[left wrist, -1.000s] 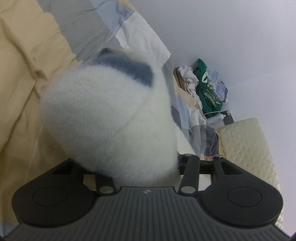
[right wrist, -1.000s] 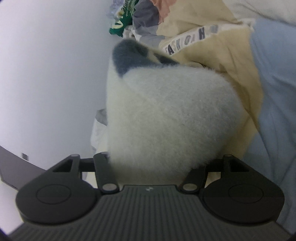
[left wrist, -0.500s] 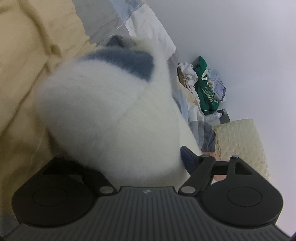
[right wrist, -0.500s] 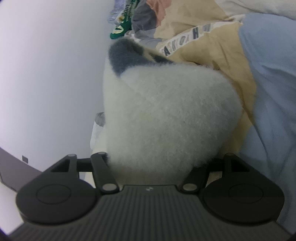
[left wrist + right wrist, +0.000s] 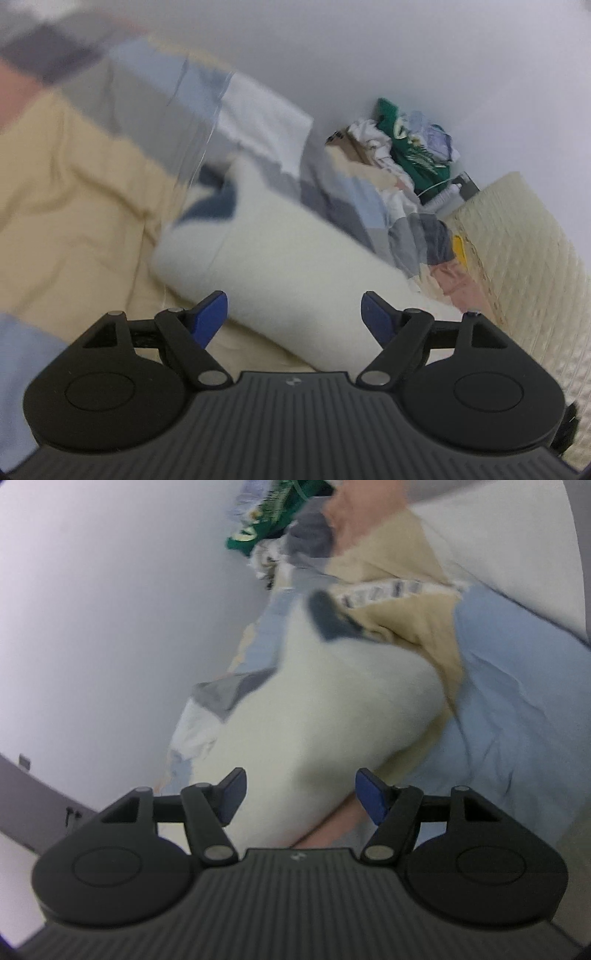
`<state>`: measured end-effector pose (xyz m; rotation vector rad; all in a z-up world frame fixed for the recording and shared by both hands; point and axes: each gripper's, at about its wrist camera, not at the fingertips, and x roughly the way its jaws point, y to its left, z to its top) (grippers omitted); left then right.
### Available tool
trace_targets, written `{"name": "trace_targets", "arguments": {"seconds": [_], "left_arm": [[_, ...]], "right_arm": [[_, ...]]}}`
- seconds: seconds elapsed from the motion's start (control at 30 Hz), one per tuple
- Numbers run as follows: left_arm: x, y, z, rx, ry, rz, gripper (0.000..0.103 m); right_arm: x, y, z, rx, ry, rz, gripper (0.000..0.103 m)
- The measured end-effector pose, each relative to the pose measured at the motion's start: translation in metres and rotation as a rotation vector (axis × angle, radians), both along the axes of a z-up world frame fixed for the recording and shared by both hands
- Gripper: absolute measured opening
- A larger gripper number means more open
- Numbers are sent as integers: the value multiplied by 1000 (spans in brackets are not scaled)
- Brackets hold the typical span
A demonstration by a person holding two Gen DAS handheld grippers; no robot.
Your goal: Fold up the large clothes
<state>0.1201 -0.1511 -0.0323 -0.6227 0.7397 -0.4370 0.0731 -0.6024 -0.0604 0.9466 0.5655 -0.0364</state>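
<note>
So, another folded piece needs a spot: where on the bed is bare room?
Free: yellow sheet left of the fluffy white garment, and blue bedding on its other side. Crowded: clothes heap by the wall.

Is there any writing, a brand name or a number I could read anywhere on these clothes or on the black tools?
None can be read.
White strip with dark letters on the yellow cloth: lettering too blurred to read.
Pale print on the green garment: too small and blurred to read.
Small round emblem on the left gripper's black body: a mark, no words.
Fluffy white garment: no text visible.
</note>
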Motion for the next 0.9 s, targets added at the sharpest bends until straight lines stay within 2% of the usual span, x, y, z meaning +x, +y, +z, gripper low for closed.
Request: {"name": "trace_targets", "arguments": {"seconds": [0.27,0.4,0.67,0.77,0.9], "left_arm": [[-54,8,99,126,-180,-77,83],[-89,14,131,184,-263,-105,83],[-154,27,164,285,-384,-124,83],[-170,33,169,304,-375,-161,83],[-195,40,172,342,-413,-174,83]], "right_arm": [[-21,48,95,-173,-135,102,68],[-40,79,127,-285,-179,149,68],[-88,133,162,-417,-262,203,68],[-107,150,167,-452,-274,211,68],[-123,167,165,-480,-272,228,69]]}}
